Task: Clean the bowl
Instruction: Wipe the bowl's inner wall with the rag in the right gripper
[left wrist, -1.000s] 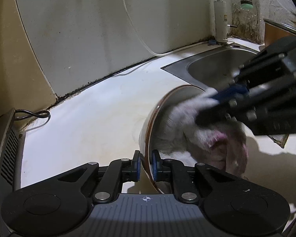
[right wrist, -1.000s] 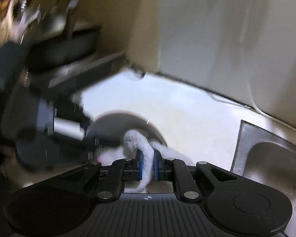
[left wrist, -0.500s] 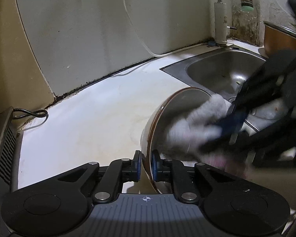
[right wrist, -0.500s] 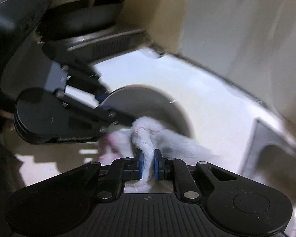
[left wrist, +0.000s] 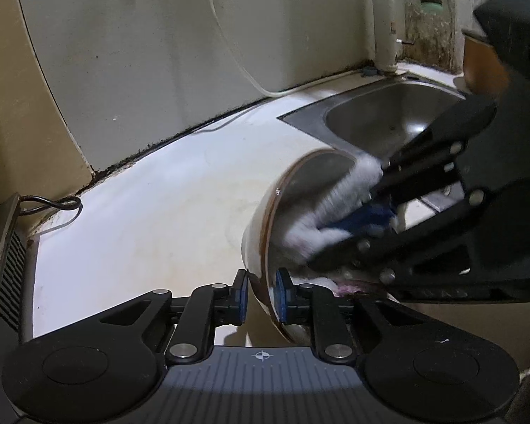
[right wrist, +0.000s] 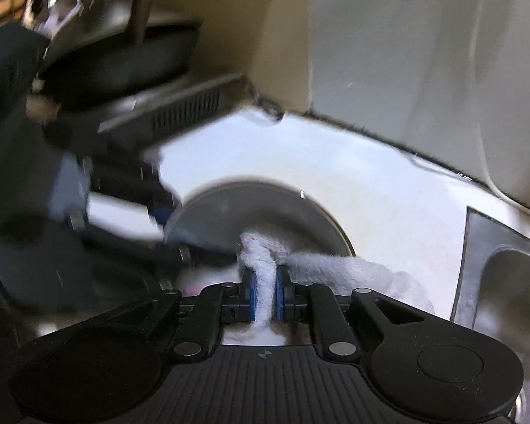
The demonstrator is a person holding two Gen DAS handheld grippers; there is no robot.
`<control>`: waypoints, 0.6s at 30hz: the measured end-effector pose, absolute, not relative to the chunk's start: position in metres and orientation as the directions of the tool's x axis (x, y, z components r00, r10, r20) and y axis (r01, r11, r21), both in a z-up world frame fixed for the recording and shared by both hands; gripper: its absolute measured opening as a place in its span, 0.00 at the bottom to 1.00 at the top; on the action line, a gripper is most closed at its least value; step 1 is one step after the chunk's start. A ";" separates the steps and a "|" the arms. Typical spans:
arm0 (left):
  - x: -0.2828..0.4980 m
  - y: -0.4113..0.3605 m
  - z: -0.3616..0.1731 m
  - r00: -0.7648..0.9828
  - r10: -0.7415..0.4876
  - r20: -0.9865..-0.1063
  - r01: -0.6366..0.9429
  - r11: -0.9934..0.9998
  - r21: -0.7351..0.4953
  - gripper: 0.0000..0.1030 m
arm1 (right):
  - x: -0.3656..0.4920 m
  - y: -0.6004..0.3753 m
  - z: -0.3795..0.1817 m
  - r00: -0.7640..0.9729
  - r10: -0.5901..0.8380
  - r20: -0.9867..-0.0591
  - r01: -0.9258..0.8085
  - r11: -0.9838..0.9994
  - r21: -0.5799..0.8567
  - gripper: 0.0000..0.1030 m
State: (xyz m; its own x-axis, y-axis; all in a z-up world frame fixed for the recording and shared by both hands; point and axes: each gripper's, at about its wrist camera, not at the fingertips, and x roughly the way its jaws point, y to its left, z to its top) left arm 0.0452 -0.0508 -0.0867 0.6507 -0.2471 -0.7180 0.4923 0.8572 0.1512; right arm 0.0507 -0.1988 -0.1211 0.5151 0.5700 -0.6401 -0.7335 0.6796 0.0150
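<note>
Tipped on its side on the desk (left wrist: 130, 233), the bowl (left wrist: 261, 226) could slip from the left claw (left wrist: 260, 295), whose jaws are opening around its rim, as the right claw (right wrist: 265, 295), clamped on the cloth (right wrist: 265, 279), scrubs inside

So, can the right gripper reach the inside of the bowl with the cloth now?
Probably yes: the left gripper holds the bowl tilted towards the right gripper, and the cloth already touches inside.

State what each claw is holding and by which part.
Left claw, jaws opening slightly, grips the tilted bowl by its near rim. Right claw pinches a bunched fold of the white cloth.
</note>
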 end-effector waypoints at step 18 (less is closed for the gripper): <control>0.051 -0.041 -0.087 0.648 -0.237 -0.724 0.448 0.887 0.111 0.13 | 0.045 -0.201 -0.113 0.450 0.566 -0.691 -0.789 0.614 -0.011 0.10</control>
